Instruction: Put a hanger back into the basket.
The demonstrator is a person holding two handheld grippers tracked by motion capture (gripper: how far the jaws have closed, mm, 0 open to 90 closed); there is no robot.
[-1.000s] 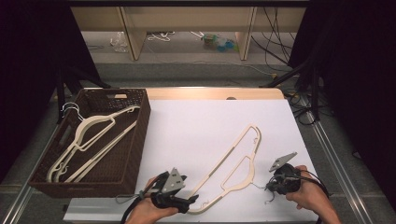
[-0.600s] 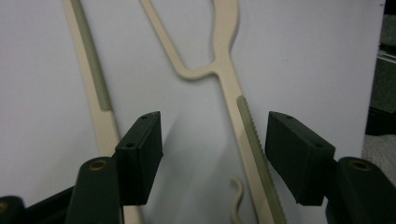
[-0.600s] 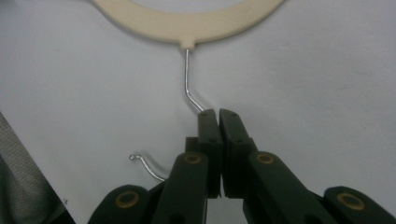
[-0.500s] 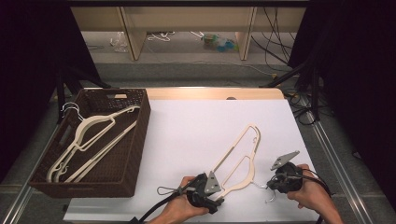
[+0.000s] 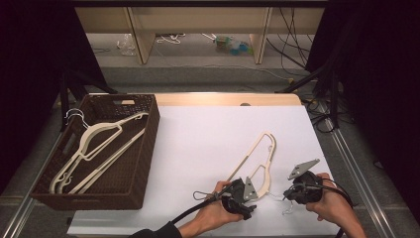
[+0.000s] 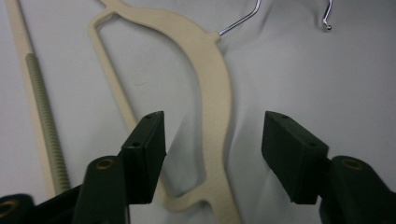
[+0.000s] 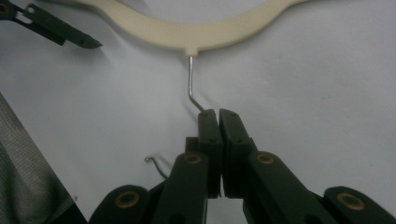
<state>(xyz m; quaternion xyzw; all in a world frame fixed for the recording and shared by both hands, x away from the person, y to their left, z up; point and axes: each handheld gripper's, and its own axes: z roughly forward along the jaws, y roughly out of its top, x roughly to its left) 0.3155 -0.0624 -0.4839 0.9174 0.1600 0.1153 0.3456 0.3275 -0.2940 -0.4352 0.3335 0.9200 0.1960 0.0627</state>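
Observation:
A cream plastic hanger point(image 5: 262, 158) with a wire hook lies on the white table near the front. In the high view my left gripper point(image 5: 247, 191) is at the hanger's lower shoulder. In the left gripper view it point(image 6: 212, 140) straddles the curved shoulder point(image 6: 217, 88). Its jaws are open and have just been closing, and the pads point(image 6: 149, 140) stand clear of the plastic. My right gripper point(image 7: 218, 116) is shut on the wire hook point(image 7: 191, 79), just below the hanger body point(image 7: 196, 35). From above, the right gripper point(image 5: 289, 196) sits right of the left one.
A dark wicker basket point(image 5: 148, 144) stands at the table's left with several cream hangers point(image 5: 94, 144) inside. The table's front edge runs just below both hands. Shelving and cables lie beyond the far edge.
My left gripper has travelled right along the front of the table to the hanger's shoulder, and its jaws stand narrower. The right gripper and the hanger have stayed put.

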